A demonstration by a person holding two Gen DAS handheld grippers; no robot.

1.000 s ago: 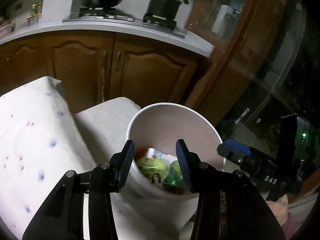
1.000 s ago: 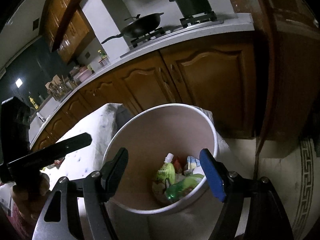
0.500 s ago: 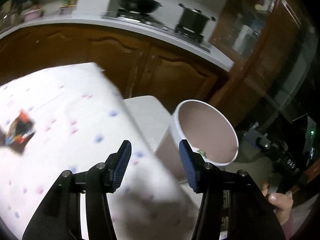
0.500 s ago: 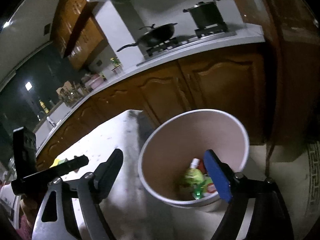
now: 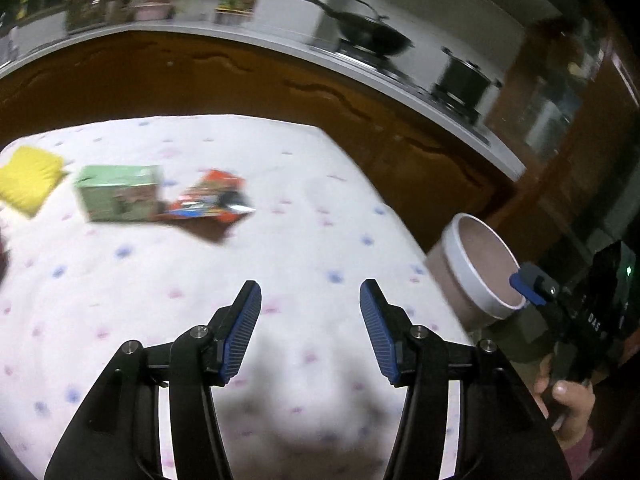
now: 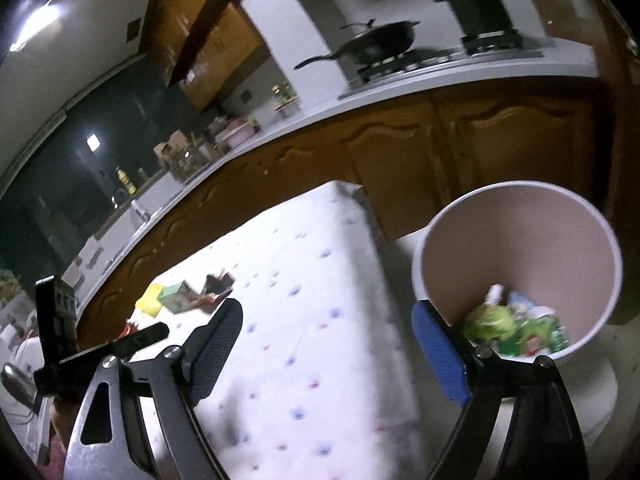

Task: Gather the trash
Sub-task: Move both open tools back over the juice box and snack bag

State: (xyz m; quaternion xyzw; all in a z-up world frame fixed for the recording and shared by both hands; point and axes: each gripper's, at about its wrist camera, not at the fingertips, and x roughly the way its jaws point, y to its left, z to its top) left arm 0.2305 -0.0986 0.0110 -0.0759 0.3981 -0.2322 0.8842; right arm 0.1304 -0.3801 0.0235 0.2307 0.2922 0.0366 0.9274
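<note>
Three pieces of trash lie on the white dotted tablecloth (image 5: 320, 216): a yellow pack (image 5: 28, 178), a green box (image 5: 120, 194) and a red-orange wrapper (image 5: 212, 200). My left gripper (image 5: 310, 320) hovers over the cloth, well short of them, open and empty. The round white bin (image 5: 472, 276) stands off the table's right edge. In the right wrist view the bin (image 6: 528, 236) holds green packets (image 6: 492, 322). My right gripper (image 6: 328, 348) is open and empty, straddling the table's edge beside the bin. The yellow pack (image 6: 150, 304), green box (image 6: 176, 294) and wrapper (image 6: 216, 286) lie far up the cloth.
Brown kitchen cabinets (image 5: 240, 80) and a white counter with a wok (image 5: 368, 38) and a pot (image 5: 464, 80) run behind the table. A hand (image 5: 568, 400) holds the right gripper's handle at the lower right. The view is blurred by motion.
Both grippers have swung left, away from over the bin and onto the table. The trash on the cloth has come into view. Both jaws stand a little wider.
</note>
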